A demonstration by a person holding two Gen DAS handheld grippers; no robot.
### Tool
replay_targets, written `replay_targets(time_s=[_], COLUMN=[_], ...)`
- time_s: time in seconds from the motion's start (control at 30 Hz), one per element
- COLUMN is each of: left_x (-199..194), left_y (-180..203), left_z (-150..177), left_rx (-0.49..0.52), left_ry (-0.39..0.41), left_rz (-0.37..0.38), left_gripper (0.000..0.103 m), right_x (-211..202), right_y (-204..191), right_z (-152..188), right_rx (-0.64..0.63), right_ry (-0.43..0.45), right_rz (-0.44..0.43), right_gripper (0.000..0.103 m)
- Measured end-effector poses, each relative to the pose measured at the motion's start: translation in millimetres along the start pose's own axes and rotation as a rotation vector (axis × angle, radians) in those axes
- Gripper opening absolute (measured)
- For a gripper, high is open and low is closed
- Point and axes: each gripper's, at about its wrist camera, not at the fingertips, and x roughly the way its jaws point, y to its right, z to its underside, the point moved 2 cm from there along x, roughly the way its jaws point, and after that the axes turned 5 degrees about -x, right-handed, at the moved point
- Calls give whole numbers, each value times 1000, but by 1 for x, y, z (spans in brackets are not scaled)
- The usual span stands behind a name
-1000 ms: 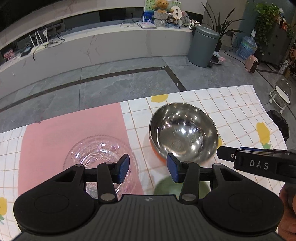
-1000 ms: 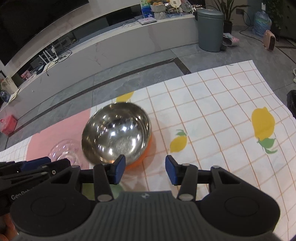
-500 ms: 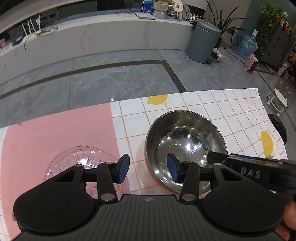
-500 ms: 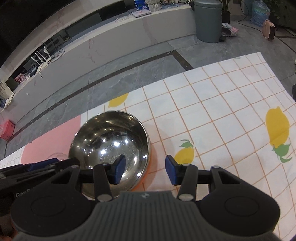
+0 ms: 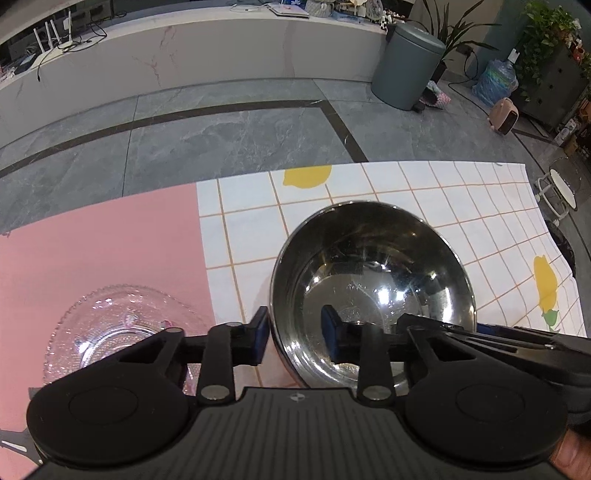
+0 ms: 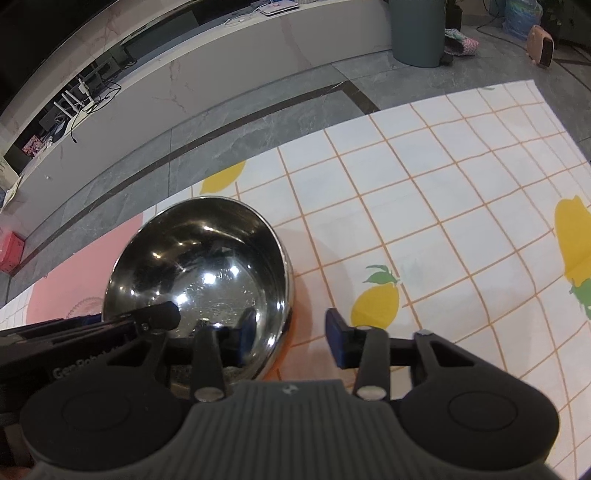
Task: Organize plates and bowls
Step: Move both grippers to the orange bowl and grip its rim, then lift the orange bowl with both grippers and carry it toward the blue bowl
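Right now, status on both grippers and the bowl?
Left gripper open, straddling near-left rim of shiny steel bowl. Right gripper open, straddling its right rim. Clear ridged glass plate sits left, apart.

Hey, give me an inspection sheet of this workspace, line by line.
Surface: lemon-print checked tablecloth with pink mat.
Job's things: steel bowl upright; glass dish on the mat.
Clutter: nothing seen.
Grippers: left gripper and right gripper open, each straddling the bowl's rim, one finger inside, one outside.
Cables: wires by the router on the far ledge.
Surroundings: grey bin, plants, tiled floor.
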Motion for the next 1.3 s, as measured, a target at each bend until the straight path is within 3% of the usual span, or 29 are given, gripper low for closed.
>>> replay_targets(time_s=[0.1,0.2,0.67,1.3], left_x=[4,4,-15,-65], left_y=[1,0,11,18], left_z=[2,3,4,18], left_rx=[4,4,53,38], left_ry=[4,12,56,110], left_rz=[-17,-17,-49,-74], left_gripper=[24,22,21,21], right_x=[4,3,-15,-65], right_y=[1,1,-4,-14], right_z=[2,3,2,14], right_rx=[11,15,19,-29], right_ry=[-1,5,52,99], right_rz=[-28,-38,-23,-43], right_gripper=[27,18,16,16])
